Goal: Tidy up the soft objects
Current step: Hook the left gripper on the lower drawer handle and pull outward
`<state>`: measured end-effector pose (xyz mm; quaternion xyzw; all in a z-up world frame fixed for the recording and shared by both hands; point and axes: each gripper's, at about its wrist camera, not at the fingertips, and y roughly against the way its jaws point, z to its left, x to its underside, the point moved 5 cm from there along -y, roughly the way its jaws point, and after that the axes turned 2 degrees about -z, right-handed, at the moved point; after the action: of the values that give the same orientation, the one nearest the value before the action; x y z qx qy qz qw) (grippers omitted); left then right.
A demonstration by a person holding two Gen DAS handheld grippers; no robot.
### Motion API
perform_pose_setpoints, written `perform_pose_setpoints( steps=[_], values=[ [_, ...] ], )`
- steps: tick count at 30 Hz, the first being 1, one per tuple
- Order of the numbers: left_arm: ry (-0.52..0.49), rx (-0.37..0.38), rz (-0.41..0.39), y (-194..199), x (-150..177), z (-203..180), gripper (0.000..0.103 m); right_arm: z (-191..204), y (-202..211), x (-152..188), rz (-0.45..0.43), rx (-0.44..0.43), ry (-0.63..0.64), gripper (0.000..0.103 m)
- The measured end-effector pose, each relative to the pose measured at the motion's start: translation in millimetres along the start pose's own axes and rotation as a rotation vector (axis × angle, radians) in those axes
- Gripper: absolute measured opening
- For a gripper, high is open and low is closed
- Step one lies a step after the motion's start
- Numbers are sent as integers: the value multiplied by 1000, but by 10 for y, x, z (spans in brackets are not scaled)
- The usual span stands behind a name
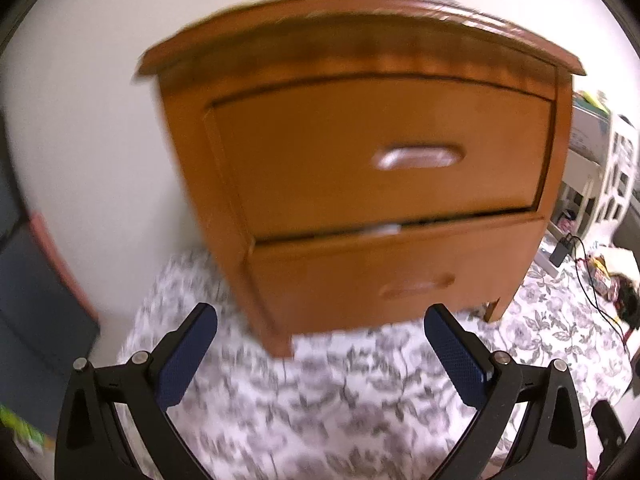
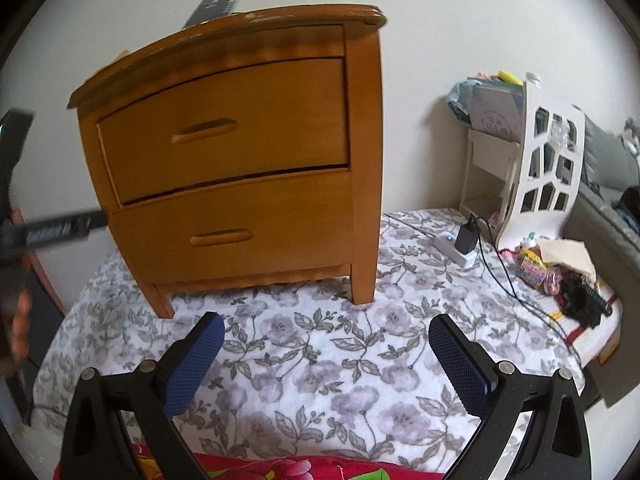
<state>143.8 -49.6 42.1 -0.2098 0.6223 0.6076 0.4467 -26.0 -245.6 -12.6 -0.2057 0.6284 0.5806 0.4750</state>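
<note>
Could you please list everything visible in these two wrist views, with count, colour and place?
Nightstand: one, orange-brown wood, two closed drawers, standing on the floral cover against the wall.
Floral cover: one, white with grey flowers, under the nightstand.
White shelf unit: one, cut-out side panel, right of the nightstand.
Charger with cable: one, black, on a white block near the shelf.
Small clutter: several, mixed colours, far right on the cover.
Red fabric: one, bottom edge.
Left gripper: fingers blue-padded, open, empty.
Right gripper: the same, open, empty.
</note>
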Motion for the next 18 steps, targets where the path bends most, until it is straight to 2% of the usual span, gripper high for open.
perform_pose_setpoints(
  steps=[5,8,14,18],
  values=[
    [-6,112,18,-252,-339,-156,103,-52,-40,19,17,-7,-23,103],
    [-73,146,57,-427,-427,-329,103,-41,-66,35,30,-15,-16,103],
    [-194,168,166,-754,-500,-620,103,-13,-148,71,68,-41,-15,103],
    [-247,142,233,-979,-525,-702,103,-49,-228,108,112,-70,-47,103]
  ],
)
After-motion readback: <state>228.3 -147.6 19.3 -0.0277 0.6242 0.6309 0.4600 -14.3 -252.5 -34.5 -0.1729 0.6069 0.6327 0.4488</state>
